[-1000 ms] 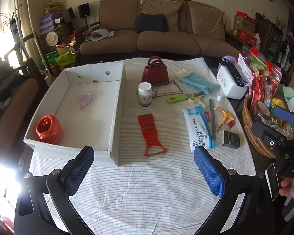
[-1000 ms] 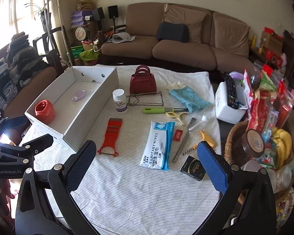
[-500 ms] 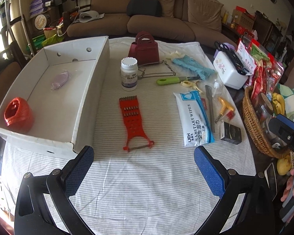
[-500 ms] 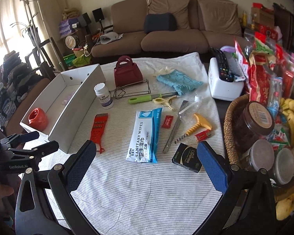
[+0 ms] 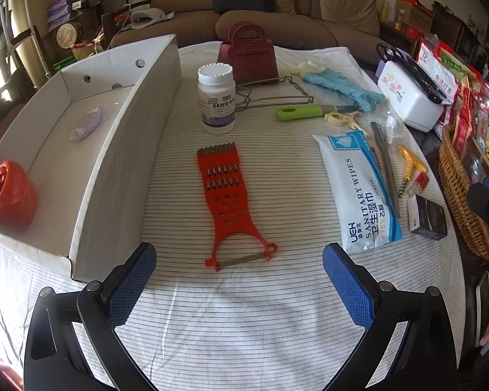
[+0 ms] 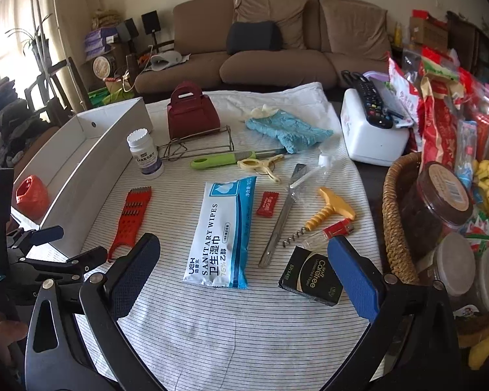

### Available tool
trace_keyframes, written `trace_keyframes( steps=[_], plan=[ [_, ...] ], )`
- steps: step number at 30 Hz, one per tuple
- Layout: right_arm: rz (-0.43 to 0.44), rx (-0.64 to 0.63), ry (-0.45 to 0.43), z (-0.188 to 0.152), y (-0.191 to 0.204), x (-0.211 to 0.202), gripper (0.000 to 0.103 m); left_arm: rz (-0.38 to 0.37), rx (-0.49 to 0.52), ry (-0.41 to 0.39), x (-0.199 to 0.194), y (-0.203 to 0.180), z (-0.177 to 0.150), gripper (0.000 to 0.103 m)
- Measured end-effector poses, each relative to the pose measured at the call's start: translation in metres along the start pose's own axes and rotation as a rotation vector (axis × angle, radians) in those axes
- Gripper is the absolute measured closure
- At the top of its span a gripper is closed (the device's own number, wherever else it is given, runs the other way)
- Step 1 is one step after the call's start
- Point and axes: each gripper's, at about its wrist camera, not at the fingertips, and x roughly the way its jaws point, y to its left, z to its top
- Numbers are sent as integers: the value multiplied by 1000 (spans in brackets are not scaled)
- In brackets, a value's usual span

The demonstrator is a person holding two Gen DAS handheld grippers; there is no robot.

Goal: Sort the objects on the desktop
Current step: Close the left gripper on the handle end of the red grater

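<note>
Left wrist view: the left gripper (image 5: pixel 239 272) hangs wide open and empty, straddling the red grater (image 5: pixel 229 192), likely for pickup. Right gripper (image 6: pixel 244 268) gapes empty too.

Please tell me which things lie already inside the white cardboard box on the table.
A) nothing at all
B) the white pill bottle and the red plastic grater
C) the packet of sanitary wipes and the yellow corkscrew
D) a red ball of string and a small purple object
D: in the left wrist view, the white cardboard box holds only the red ball of string and the small purple object.
</note>
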Motion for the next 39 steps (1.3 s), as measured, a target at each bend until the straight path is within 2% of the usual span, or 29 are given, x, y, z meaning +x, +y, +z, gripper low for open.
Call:
trace_keyframes(
  steps=[9, 16, 22, 29, 30, 32, 33, 34, 39],
  plan=[
    [23, 27, 24, -5, -1, 33, 0, 22, -11, 47, 39, 5, -3, 0],
    [94, 144, 2, 0, -26, 48, 0, 30, -30, 61, 65, 7, -1, 0],
    [100, 135, 11, 0, -23, 64, 0, 52, -26, 92, 91, 8, 2, 0],
    [113, 93, 36, -6, -5, 83, 0, 33, -18, 54, 94, 10, 6, 1],
    [116, 89, 41, -7, -3, 85, 0, 35, -17, 40, 92, 10, 6, 7],
    [125, 87, 53, -9, 1, 89, 0, 32, -19, 11, 87, 12, 7, 29],
    [130, 85, 59, -9, 3, 91, 0, 23, -19, 4, 84, 13, 8, 49],
    [134, 83, 63, -10, 5, 91, 0, 10, -15, 9, 83, 13, 9, 60],
    [166, 101, 64, -10, 8, 89, 0, -42, -33, 11, 76, 17, 8, 64]
  ],
)
